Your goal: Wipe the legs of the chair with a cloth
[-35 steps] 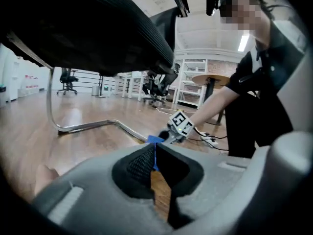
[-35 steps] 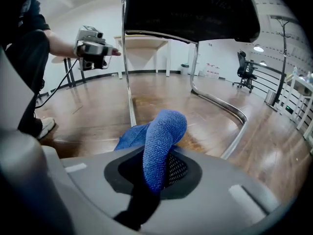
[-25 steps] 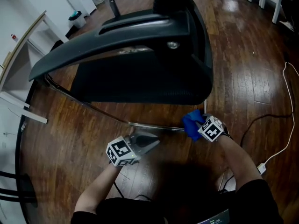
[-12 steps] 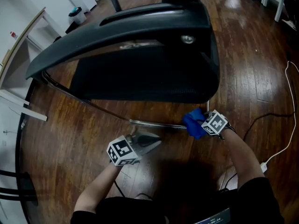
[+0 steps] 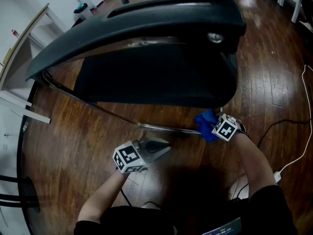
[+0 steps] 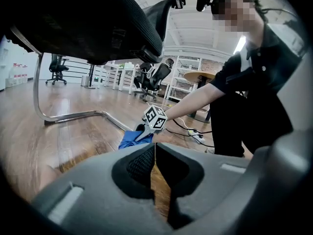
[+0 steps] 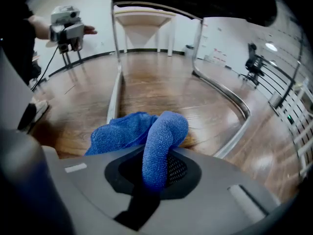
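A black mesh chair [image 5: 146, 48] stands on a chrome sled frame on the wood floor. Its near chrome leg [image 5: 161, 128] runs along the floor below the seat, seen too as chrome leg [image 6: 73, 115] and chrome leg [image 7: 115, 94]. My right gripper [image 5: 214, 127] is shut on a blue cloth [image 5: 206, 124], pressing it against the right end of that leg. The blue cloth [image 7: 146, 131] bulges out between the jaws of the right gripper [image 7: 156, 166]. My left gripper [image 5: 162, 148] hovers just in front of the leg, jaws together and holding nothing. From the left gripper [image 6: 155, 153] I see the blue cloth [image 6: 131, 139].
A white cable [image 5: 299, 141] and a power strip [image 5: 277, 176] lie on the floor at the right. A white desk [image 5: 19, 58] and a small bin [image 5: 81, 9] stand at the left. A black railing [image 5: 19, 146] curves along the left edge.
My right gripper has slid the cloth a little to the right along the chrome leg. The left gripper has hardly moved. The head view has shifted closer over the chair.
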The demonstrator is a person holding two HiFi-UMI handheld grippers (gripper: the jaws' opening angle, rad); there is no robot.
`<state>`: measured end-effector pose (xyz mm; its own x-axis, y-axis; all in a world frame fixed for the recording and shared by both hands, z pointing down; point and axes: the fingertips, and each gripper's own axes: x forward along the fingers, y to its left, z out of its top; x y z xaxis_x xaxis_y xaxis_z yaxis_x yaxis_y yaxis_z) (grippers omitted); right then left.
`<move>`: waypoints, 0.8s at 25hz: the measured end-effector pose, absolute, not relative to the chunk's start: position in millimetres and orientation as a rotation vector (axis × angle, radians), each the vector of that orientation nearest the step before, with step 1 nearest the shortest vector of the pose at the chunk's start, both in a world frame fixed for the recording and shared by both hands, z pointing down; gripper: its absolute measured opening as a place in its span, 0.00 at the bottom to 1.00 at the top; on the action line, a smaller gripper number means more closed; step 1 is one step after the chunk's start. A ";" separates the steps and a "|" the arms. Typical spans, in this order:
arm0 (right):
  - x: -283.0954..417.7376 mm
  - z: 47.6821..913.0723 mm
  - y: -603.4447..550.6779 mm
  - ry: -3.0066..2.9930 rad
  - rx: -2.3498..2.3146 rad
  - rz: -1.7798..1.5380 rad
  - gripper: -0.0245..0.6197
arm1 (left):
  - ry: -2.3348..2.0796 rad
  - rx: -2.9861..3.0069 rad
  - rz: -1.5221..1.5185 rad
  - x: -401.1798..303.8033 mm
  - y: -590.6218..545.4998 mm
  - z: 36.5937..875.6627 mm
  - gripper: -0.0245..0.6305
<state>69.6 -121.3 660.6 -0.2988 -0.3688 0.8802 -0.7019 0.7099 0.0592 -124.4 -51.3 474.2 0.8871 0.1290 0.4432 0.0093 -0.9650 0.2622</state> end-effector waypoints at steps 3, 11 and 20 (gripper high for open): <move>50.7 659.9 -107.9 -1.942 0.659 0.422 0.11 | 0.103 2.792 0.688 -126.7 -51.7 477.0 0.04; 29.1 656.8 -88.7 -2.000 0.598 0.568 0.09 | 0.172 2.805 0.662 -119.6 -45.3 467.3 0.04; -18.1 657.2 -58.9 -2.084 0.743 0.625 0.10 | 0.252 3.068 0.441 -119.1 -17.4 379.9 0.04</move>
<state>-18.1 -58.9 657.2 -0.4919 -0.2853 0.8225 -0.6910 0.7028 -0.1694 -119.1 -17.4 379.9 0.9467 0.1646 0.2770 0.1555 -0.9863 0.0546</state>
